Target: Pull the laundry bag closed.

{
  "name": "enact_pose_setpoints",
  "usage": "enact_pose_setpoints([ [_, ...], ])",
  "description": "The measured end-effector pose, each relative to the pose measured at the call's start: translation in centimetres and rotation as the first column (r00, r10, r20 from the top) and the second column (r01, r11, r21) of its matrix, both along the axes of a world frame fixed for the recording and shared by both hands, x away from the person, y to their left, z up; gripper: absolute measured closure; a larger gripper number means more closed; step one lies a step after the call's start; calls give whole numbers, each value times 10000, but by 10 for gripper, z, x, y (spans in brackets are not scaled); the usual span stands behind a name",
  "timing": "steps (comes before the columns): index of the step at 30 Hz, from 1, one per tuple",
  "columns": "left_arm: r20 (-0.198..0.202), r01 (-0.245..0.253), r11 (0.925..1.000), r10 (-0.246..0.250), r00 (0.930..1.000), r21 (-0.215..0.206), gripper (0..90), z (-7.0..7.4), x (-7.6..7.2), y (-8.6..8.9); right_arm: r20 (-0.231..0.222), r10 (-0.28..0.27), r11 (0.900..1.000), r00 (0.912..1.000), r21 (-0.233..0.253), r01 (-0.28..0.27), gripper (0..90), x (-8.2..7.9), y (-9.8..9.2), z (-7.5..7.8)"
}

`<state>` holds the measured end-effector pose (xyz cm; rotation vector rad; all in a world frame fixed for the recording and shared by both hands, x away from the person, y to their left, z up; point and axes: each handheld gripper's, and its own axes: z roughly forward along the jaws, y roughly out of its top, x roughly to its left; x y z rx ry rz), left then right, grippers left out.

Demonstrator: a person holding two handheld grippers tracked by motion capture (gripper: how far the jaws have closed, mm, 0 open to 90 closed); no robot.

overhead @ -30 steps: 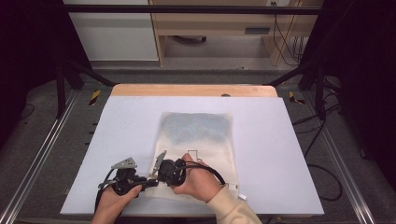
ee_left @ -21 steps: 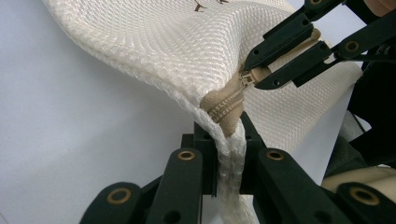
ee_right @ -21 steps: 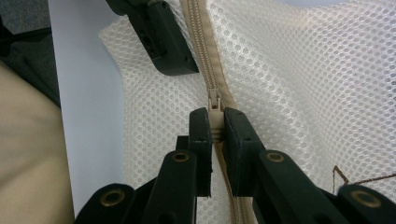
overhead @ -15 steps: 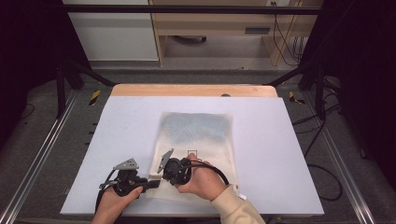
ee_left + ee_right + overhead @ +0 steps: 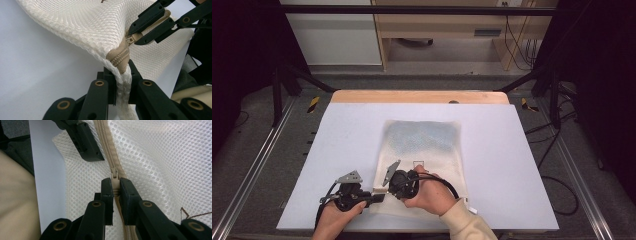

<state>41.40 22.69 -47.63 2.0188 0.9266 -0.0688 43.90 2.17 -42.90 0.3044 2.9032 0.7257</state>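
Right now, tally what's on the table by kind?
Mesh bag: 1, white, with a beige zipper.
Grippers: 2, black; left gripper clamps the bag's edge at the zipper's end, right gripper clamps the zipper pull.
Total: 3

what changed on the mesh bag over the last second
The right gripper, jaws closed on the zipper pull, has moved slightly up the table away from the person, drawing the pull along the zipper. The left gripper stays clamped on the corner of the mesh bag, which lies where it was.
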Motion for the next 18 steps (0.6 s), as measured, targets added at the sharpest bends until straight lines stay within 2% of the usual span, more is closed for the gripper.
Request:
enact_pose_setpoints([
  [18, 114, 246, 9997, -246, 9996, 48, 828, -4, -4, -12, -90, -114, 9999, 9999, 29, 114, 820, -4, -13, -2],
])
